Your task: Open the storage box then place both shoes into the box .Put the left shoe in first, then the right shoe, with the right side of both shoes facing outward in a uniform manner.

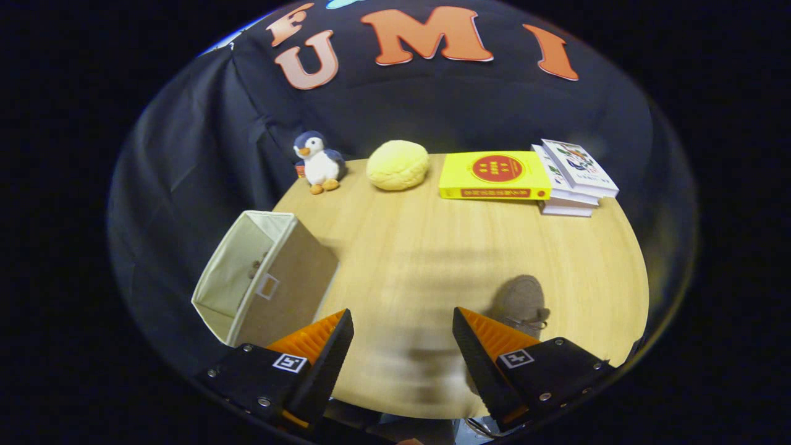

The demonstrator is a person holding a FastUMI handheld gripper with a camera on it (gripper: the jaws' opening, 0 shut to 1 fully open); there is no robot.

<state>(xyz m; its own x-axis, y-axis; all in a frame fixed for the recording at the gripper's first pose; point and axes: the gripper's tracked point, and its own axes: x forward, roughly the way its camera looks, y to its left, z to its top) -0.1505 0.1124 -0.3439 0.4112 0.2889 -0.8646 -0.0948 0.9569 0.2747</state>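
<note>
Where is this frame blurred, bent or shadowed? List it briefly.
Gripper view: motion smear streaks the table between and just ahead of the open gripper; the fisheye bows the table's far edge; the shoe beyond the right finger is soft and dim; the storage box, penguin toy and books stay sharp; the storage box casts a shadow beside it.

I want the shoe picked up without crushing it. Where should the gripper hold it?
Probably from above, closing across the shoe at its laced opening, the narrow rim that open fingers can span. It lies beyond one finger of the open gripper, toe pointing away.
</note>
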